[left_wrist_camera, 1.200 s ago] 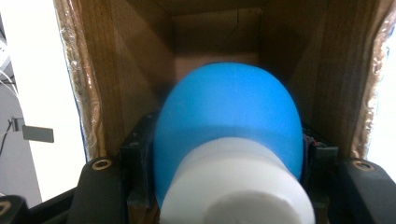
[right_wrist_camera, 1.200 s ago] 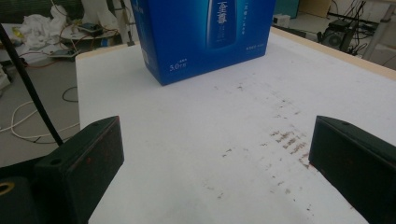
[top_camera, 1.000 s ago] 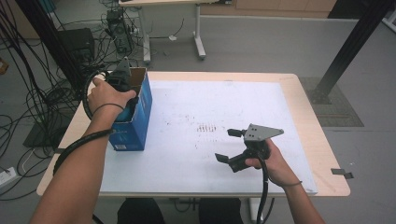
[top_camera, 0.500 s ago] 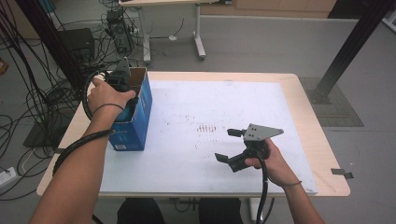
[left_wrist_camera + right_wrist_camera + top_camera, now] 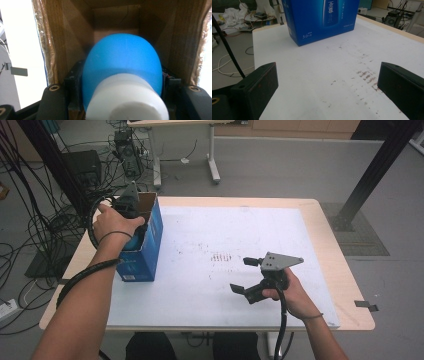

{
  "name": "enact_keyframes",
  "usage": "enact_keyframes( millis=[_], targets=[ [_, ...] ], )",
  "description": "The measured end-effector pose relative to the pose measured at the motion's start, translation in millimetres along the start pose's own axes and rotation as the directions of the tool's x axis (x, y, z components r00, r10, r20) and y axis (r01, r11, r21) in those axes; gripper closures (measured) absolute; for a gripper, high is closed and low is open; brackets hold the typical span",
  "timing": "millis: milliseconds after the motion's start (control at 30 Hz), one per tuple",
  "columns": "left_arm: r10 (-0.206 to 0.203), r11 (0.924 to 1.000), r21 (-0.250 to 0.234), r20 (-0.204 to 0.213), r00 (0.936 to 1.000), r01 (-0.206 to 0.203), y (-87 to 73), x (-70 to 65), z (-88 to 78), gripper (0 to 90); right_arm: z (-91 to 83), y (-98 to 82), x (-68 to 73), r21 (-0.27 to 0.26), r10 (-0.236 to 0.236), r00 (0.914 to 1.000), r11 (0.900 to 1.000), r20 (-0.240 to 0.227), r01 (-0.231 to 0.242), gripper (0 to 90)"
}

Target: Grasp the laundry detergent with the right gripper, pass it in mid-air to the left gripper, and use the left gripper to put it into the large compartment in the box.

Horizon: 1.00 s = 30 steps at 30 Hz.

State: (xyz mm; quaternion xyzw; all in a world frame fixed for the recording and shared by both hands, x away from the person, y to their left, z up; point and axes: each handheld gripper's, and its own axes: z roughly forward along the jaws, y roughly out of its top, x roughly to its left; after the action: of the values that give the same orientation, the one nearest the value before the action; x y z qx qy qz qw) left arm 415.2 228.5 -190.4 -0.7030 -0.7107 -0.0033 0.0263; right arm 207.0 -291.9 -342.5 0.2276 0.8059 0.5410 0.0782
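A blue cardboard box (image 5: 146, 247) stands open-topped at the table's left edge. My left gripper (image 5: 129, 210) reaches down into it from above. In the left gripper view the jaws are shut on a blue bottle (image 5: 122, 62) with a white cap (image 5: 127, 98), and the box's brown inner walls (image 5: 115, 20) surround it. A bit of the bottle (image 5: 134, 241) shows under the hand in the high view. My right gripper (image 5: 244, 276) rests low over the white sheet (image 5: 225, 230) near the front right, its jaws wide open with nothing between them (image 5: 327, 87). The box's printed side (image 5: 319, 17) faces it.
Reddish-brown stains (image 5: 222, 256) mark the middle of the sheet. Bundles of black cables (image 5: 45, 220) hang beside the table's left edge. A black post (image 5: 375, 170) rises at the far right, and a desk's legs (image 5: 212, 165) stand behind.
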Motion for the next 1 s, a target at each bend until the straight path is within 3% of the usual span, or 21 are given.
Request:
enact_keyframes(
  millis=[1000],
  targets=[
    [-0.003,1.0,-0.001,0.002,1.0,0.003,-0.1,0.7,0.6,37.7,2.0,0.4,-1.5,0.008,0.004,1.0,1.0,-0.006,-0.004,3.2]
  ],
)
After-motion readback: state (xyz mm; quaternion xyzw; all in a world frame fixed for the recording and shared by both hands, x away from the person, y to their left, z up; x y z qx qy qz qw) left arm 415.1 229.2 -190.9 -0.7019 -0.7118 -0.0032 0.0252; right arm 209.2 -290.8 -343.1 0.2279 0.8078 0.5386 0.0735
